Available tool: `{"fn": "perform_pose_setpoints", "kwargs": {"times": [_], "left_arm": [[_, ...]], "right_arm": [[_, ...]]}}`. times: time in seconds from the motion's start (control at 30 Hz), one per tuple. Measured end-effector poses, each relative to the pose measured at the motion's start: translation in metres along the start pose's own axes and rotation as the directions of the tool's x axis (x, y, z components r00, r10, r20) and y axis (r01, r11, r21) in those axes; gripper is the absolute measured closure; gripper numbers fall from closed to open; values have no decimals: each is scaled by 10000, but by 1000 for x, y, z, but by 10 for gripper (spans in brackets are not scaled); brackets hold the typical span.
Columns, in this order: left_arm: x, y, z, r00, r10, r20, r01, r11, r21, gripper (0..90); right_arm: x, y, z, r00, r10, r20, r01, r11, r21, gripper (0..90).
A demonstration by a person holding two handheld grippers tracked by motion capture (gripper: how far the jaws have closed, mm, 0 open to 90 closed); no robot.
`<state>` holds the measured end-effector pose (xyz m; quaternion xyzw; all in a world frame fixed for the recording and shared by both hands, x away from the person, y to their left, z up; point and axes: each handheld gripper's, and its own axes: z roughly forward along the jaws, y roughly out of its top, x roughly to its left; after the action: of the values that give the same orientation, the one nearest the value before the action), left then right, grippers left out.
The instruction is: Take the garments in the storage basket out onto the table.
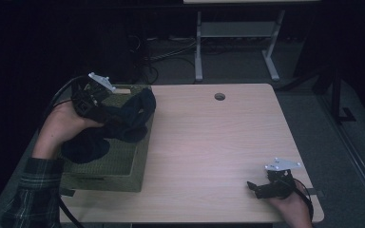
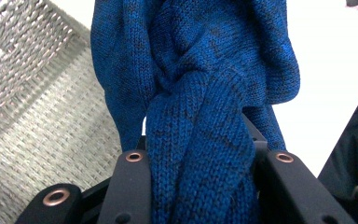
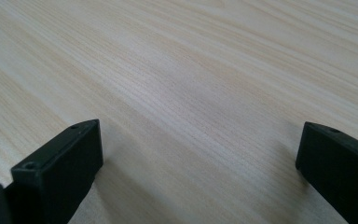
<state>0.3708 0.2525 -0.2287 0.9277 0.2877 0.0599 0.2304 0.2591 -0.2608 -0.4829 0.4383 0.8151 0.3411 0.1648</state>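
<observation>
Left gripper [image 1: 105, 110] clamped on a bunched blue knit [image 2: 200, 116], held just above the woven basket [image 1: 123, 164] at the table's [image 1: 209, 142] left edge (more dark cloth lying in the basket below it). Probably the early part of the job — knit gripped and raised, not yet set down anywhere. Right gripper [image 1: 253, 186] resting low on bare wood, jaws wide apart, nothing between them — idle for now.

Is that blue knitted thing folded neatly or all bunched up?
Bunched up: the blue knit hangs twisted between the left gripper jaws above the basket.
</observation>
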Motion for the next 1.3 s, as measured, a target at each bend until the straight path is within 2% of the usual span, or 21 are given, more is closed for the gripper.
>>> {"fn": "perform_pose_setpoints", "kwargs": {"times": [0.17,0.3,0.47,0.97,1.3], "left_arm": [[-4,8,0,9999,102,63,-102,9999,-40,654],[-11,20,4,9993,303,218,-300,9995,-135,654],[-18,31,9,9990,403,209,-398,9990,-205,654],[-40,63,23,9953,864,441,-857,9961,-193,654],[-59,85,44,9899,1202,753,-1184,9926,-274,654]], "right_arm": [[0,0,0,10000,11,2,-11,10000,1,3],[0,0,0,10000,3,-7,-3,10000,-1,2],[-1,0,0,10000,-33,-22,33,10000,7,2],[0,0,0,9999,105,63,-105,9999,44,2],[0,0,0,10000,91,35,-91,10000,39,2]]}}
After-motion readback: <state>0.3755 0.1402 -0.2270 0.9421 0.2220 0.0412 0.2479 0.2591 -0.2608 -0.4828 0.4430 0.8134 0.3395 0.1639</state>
